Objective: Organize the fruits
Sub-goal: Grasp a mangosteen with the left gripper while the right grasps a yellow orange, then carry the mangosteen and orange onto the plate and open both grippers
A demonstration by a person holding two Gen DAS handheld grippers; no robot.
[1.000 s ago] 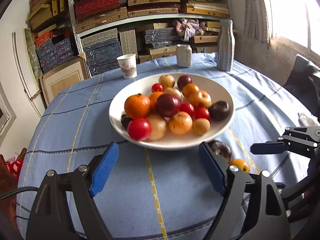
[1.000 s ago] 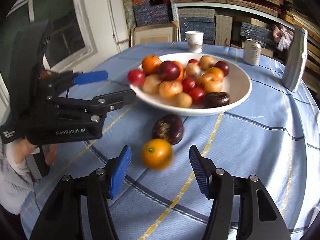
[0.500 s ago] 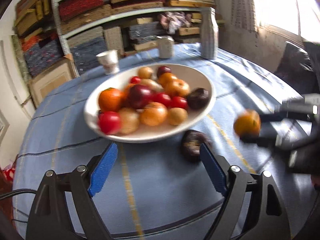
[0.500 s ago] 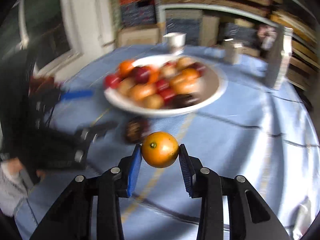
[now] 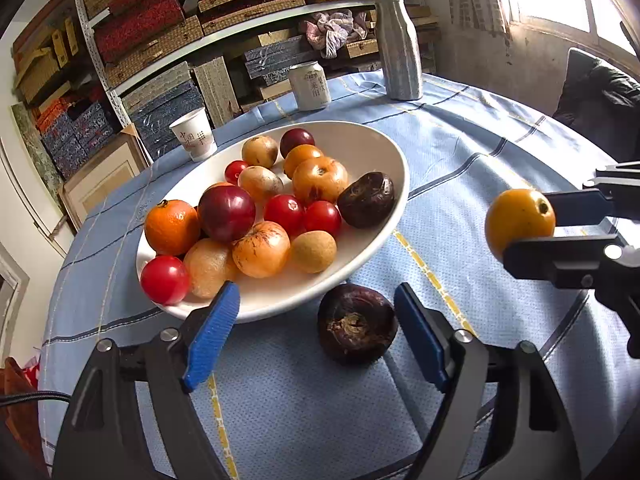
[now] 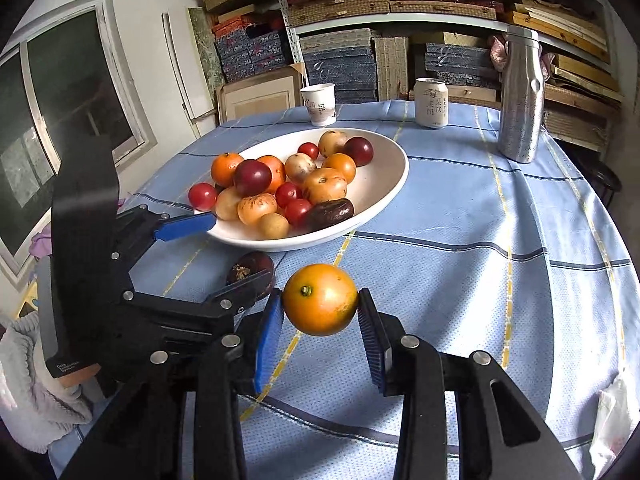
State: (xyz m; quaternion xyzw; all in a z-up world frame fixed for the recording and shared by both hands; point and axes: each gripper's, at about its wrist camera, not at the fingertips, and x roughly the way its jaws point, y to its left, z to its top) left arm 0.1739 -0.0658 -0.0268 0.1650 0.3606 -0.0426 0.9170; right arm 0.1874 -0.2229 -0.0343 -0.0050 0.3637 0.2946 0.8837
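Observation:
A white bowl (image 5: 384, 152) (image 6: 384, 176) heaped with several red, orange, tan and dark fruits sits mid-table. My right gripper (image 6: 320, 304) is shut on an orange fruit (image 6: 320, 299) (image 5: 519, 222), lifted above the blue cloth in front of the bowl. A dark purple fruit (image 5: 356, 327) (image 6: 250, 271) lies on the cloth just before the bowl. My left gripper (image 5: 318, 340) stands open with that dark fruit between its blue pads, nearer the right pad, neither pad pressing on it.
At the table's far side stand a paper cup (image 5: 193, 134), a drinks can (image 5: 310, 85) and a silver bottle (image 5: 397, 44). Stacked boxes fill shelves behind. A dark chair (image 5: 596, 92) is at the right edge. A sleeve (image 6: 28, 380) shows at lower left.
The right gripper shut on the orange fruit and lifted it off the cloth. The left gripper slid rightward and lower until the dark purple fruit came between its pads.

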